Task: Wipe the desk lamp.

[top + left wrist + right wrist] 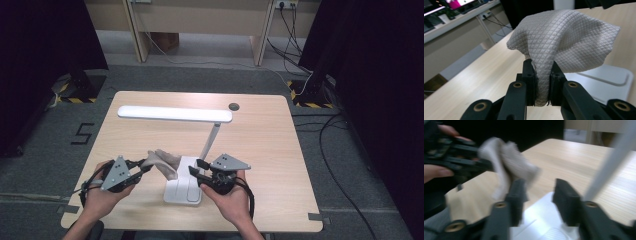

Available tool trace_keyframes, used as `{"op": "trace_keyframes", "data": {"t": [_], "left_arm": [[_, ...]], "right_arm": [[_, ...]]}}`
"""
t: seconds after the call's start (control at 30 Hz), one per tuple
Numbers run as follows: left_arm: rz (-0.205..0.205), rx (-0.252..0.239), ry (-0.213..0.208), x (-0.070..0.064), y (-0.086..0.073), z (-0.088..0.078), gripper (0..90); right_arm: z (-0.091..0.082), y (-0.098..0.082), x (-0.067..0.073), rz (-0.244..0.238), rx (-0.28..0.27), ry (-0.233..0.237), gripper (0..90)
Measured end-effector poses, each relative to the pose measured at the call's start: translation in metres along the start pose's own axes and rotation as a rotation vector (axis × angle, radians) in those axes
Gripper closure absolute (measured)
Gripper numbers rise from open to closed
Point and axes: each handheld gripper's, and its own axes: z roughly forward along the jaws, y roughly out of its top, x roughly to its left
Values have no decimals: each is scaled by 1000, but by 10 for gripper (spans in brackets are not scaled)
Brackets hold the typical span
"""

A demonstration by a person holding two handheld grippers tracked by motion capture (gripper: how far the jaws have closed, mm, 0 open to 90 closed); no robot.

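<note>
Quilted grey cloth (pixel 564 42) pinched in left gripper (pixel 543 75), right gripper (pixel 537 195) apart, empty.

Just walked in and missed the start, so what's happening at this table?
A person holds a gripper in each hand at a wooden table with a white desk lamp on it. The left gripper is shut on a grey quilted cloth, holding it bunched up above the table beside the lamp's base. The right gripper stands open over that base with nothing between its jaws, the cloth just off to its side.
</note>
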Motion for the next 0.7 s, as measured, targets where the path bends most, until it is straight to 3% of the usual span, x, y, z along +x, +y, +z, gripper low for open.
{"op": "trace_keyframes", "data": {"t": [0.03,0.1,0.2,0.33,0.43,0.7], "left_arm": [[0,-4,16,4,1,-3,785],[-2,-15,41,12,5,-9,785],[2,-36,76,21,12,-18,786],[2,-73,114,33,22,-28,785],[-7,-103,150,43,28,-37,785],[-46,-171,235,64,45,-53,786]], "right_arm": [[2,-2,-2,-28,36,-35,763],[11,-9,-5,-73,99,-62,823],[29,-23,-9,-98,190,-62,891],[47,-41,-10,-123,284,-49,900],[52,-48,-11,-128,311,-59,900],[56,-52,-13,-131,320,-70,895]]}}
